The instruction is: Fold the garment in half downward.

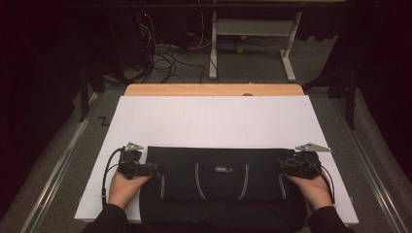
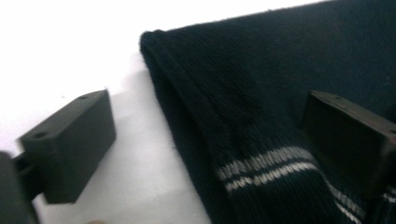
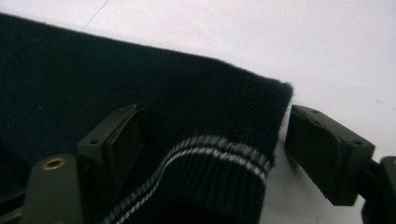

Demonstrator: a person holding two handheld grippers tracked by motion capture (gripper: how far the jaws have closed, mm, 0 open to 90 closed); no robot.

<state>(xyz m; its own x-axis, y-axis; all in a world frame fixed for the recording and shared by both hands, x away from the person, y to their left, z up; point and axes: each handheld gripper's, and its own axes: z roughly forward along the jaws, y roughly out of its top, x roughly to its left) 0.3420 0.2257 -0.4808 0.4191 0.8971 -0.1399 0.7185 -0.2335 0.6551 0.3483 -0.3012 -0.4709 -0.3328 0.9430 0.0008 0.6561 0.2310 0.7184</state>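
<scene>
we judge the fold well along: the dark striped sweater (image 1: 221, 182) lies folded flat on the table (image 1: 214, 121) between our grippers, the left gripper (image 1: 154, 170) and right gripper (image 1: 281, 166) each open astride a cuffed end, squeezing nothing yet, so any further folding remains.

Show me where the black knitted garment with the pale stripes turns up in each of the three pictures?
High view: the black garment lies folded at the near edge of the white table, between the left gripper and the right gripper.
Left gripper view: it covers the right side, with its corner at upper left.
Right gripper view: it covers the left side and centre.
Shared landmark: the pale double stripe on a cuff.
</scene>
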